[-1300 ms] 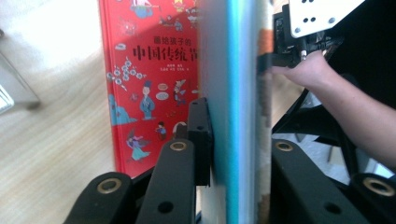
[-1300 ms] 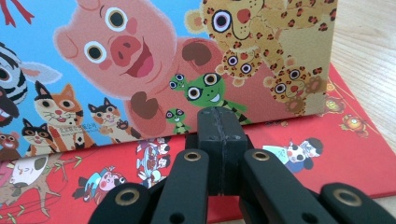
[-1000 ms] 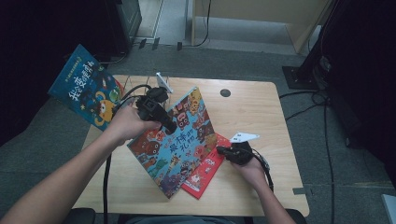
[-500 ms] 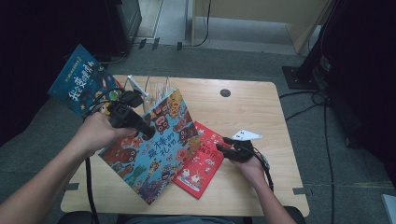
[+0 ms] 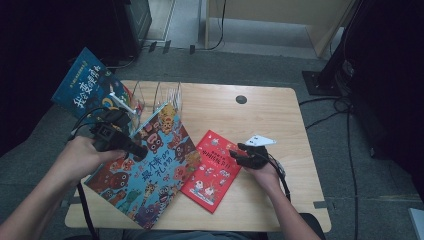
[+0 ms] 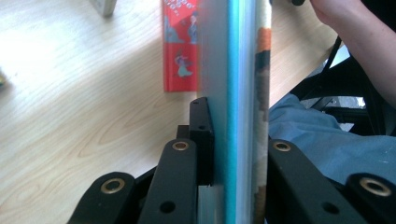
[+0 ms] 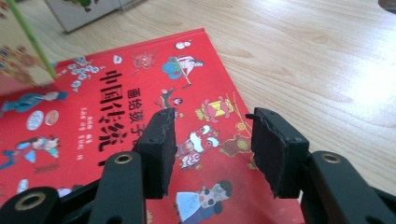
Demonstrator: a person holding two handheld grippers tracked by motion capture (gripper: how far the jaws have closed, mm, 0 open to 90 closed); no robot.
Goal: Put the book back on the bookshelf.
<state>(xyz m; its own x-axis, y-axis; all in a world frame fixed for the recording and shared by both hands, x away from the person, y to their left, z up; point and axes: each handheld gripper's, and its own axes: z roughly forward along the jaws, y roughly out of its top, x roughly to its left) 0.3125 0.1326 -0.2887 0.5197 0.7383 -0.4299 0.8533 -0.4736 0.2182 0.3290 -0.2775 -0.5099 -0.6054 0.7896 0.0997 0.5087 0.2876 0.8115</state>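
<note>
My left gripper (image 5: 139, 151) is shut on a large blue picture book (image 5: 150, 175) with colourful monsters, held tilted over the table's left front. In the left gripper view the book's edge (image 6: 238, 70) runs upright between the jaws of the left gripper (image 6: 238, 135), pressed from both sides. A red picture book (image 5: 212, 170) lies flat on the table to its right. My right gripper (image 5: 234, 156) rests at the red book's right edge. In the right gripper view the right gripper (image 7: 210, 140) has just been opening, with nothing between its jaws and the red book (image 7: 116, 93) beneath.
The wooden table (image 5: 270, 120) has a cable hole (image 5: 241, 99) near the back. A wire book rack (image 5: 165, 95) stands at the back left, with a dark blue book (image 5: 82, 90) leaning beside it. A white card (image 5: 260, 140) sits near my right hand. Cables run over the floor at the right.
My left gripper carried the large blue book leftward, uncovering more of the red book. The right gripper's jaws opened while the hand stayed in place.
</note>
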